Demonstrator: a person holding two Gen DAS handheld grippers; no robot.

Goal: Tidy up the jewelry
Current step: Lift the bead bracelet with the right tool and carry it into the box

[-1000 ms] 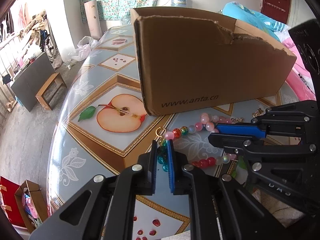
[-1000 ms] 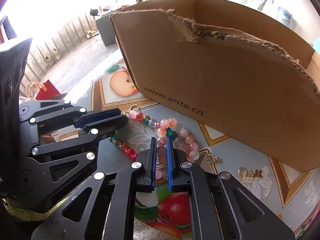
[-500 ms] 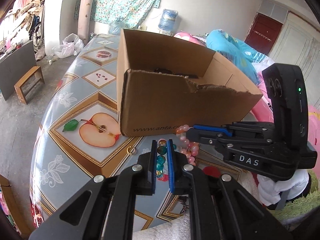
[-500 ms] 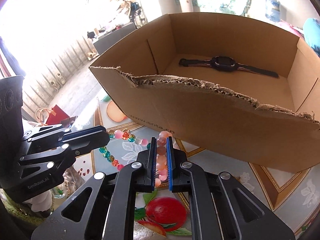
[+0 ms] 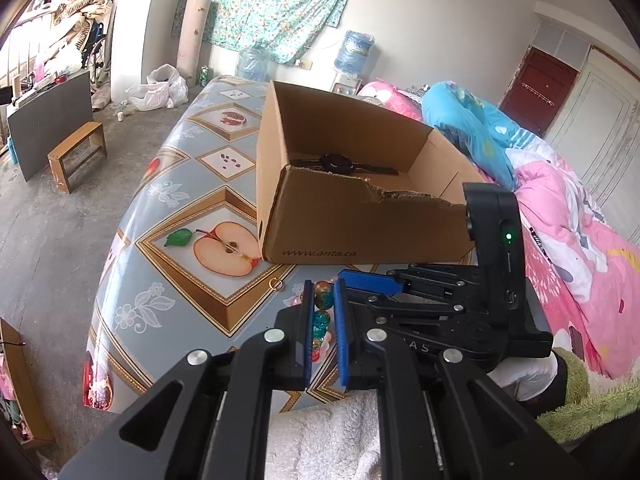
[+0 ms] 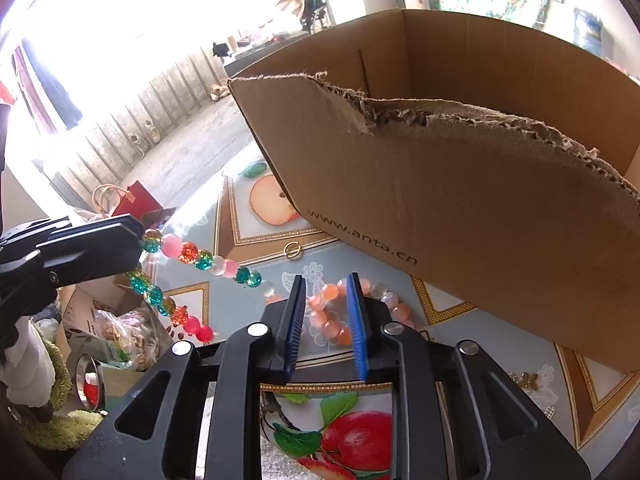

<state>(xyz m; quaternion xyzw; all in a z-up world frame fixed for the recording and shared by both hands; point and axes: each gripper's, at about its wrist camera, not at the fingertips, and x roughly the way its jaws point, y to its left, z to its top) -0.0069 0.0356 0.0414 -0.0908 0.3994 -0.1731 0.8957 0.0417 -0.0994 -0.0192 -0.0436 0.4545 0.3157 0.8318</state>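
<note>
1. While I hold the left tool (image 5: 321,334) clamped on the long strand of multicoloured glass beads (image 6: 200,258), that strand hangs stretched above the bench (image 5: 168,196), in front of the torn brown cardboard box (image 5: 360,216).
2. My right tool (image 6: 324,320) is opening; the pink-and-orange bead section (image 6: 328,320) sits between its blue pads, apparently no longer pinched, low by the bench's near edge.
3. One black wristwatch (image 5: 340,164) already lies inside the box, so I judge sorting has begun.
4. Left to do: the bead strand, a small gold ring (image 6: 292,249) beside the box's front wall, and tiny gold trinkets (image 6: 526,380) near the box's right corner.
</note>
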